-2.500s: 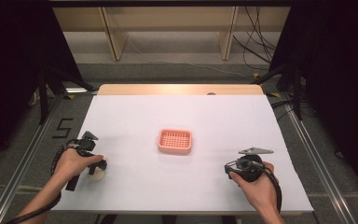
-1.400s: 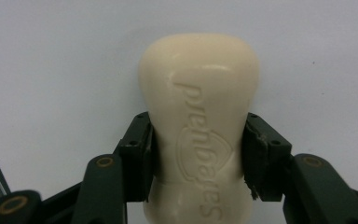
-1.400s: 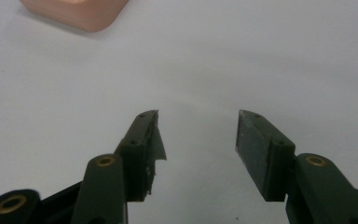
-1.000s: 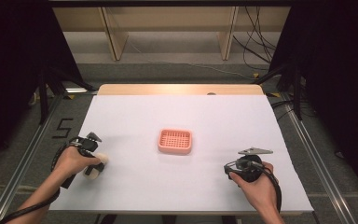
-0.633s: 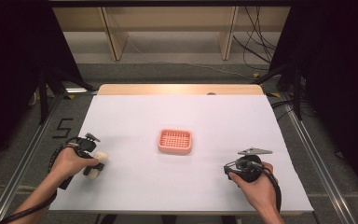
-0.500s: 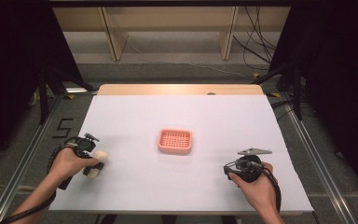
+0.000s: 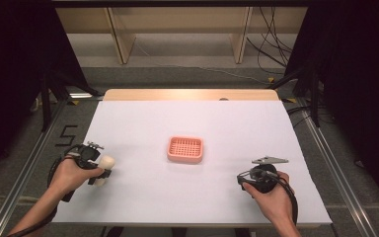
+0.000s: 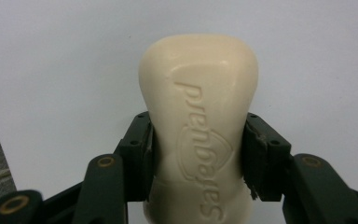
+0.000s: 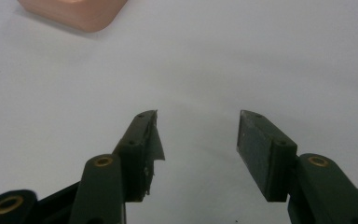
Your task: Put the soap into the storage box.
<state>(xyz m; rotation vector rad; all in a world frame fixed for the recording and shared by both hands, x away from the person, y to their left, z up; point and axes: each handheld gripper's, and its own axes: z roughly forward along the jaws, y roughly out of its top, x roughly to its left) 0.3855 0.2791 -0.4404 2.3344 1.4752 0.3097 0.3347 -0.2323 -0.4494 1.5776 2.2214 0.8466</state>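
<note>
A cream bar of soap (image 8: 198,126) with an embossed logo is clamped between the pads of my left gripper (image 8: 198,158). From above, that soap (image 7: 105,162) sticks out of the left gripper (image 7: 98,168) over the table's near left part. A pink soap dish (image 7: 185,149) with a ribbed top sits at the table's centre, well right of the soap. My right gripper (image 9: 198,133) stands open above bare table with nothing between its pads. It is held low at the near right (image 7: 244,180), and the pink dish's corner (image 9: 74,11) shows far ahead of it.
The white table (image 7: 187,197) has a wooden strip along its far edge (image 7: 192,94). Metal rails (image 7: 24,173) run along both sides, and black curtains close in left and right. Wooden shelf legs and cables stand on the floor behind.
My left hand has shifted slightly with the soap in its gripper, turning a little toward the centre. The right hand has stayed put.
</note>
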